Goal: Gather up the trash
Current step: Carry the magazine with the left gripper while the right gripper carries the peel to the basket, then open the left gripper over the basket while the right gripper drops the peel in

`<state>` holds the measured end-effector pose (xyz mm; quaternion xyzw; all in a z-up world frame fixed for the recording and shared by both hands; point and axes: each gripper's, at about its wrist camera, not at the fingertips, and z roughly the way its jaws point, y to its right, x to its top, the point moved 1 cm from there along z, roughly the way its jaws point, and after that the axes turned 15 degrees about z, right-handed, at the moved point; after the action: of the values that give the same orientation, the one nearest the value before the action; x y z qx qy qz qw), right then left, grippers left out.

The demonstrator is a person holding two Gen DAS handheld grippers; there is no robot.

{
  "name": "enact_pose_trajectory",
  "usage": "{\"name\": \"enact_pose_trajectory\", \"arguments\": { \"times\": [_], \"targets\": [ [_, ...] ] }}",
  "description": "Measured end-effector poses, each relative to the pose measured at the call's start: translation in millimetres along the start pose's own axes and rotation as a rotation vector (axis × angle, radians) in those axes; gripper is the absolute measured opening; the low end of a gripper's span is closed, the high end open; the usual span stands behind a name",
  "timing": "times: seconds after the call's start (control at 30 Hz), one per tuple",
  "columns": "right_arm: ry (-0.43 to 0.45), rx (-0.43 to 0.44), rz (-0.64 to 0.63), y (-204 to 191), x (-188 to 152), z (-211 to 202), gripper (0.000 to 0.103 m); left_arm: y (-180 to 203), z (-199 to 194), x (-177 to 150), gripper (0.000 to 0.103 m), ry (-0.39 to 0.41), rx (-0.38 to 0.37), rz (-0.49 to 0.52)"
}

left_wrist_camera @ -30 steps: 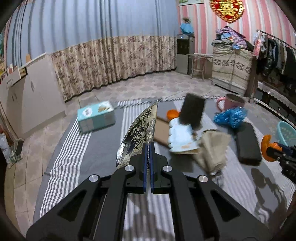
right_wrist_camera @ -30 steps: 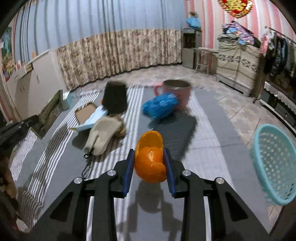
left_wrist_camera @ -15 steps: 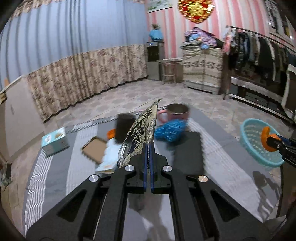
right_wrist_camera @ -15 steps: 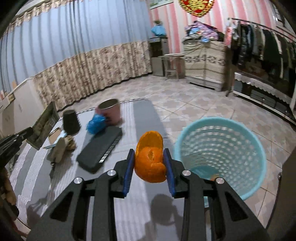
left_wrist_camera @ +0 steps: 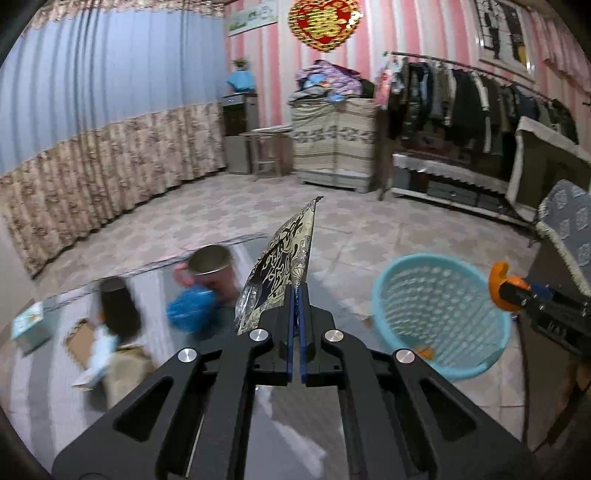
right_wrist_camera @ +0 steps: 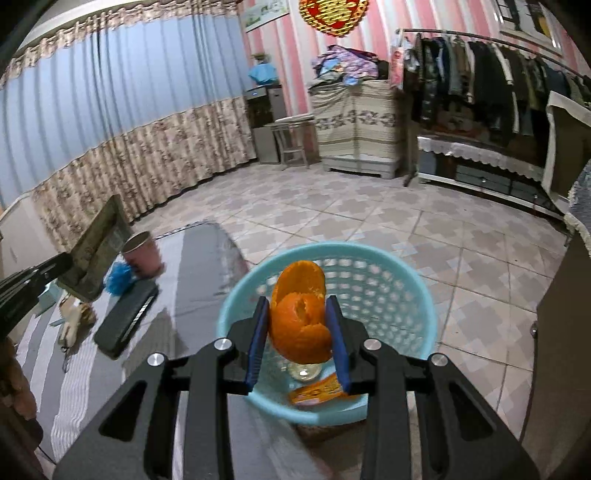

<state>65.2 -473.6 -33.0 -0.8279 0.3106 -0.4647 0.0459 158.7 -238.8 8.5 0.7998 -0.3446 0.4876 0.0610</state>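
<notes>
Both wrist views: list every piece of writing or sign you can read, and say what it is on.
"囍": gold double-happiness character on the red heart wall hanging.
Snack wrapper in the left gripper: black calligraphy-style characters, not legible.
Banner picture on the striped wall: too small to read.
Orange packet in the blue basket: print too blurred.

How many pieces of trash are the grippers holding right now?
2. The right gripper clamps an orange peel over the blue basket; the left gripper pinches a flat foil wrapper above the table, short of the basket.
</notes>
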Motion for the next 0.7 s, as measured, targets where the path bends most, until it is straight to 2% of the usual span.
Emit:
{"name": "enact_pose_trajectory", "arguments": {
  "times": [0.2,0.43,0.7],
  "targets": [
    [0.015,-0.048,0.030,30,11,4,0.032,53,39,19,0.000,0.003,-0.127,0.030],
    [0.002,-0.086,0.072,59,16,21,0.032,101,75,29,0.000,-0.009,-0.236,0.073],
    [0.002,-0.107,0.098,75,19,29,0.032,138,104,36,0.001,-0.019,-0.297,0.105]
  ]
}}
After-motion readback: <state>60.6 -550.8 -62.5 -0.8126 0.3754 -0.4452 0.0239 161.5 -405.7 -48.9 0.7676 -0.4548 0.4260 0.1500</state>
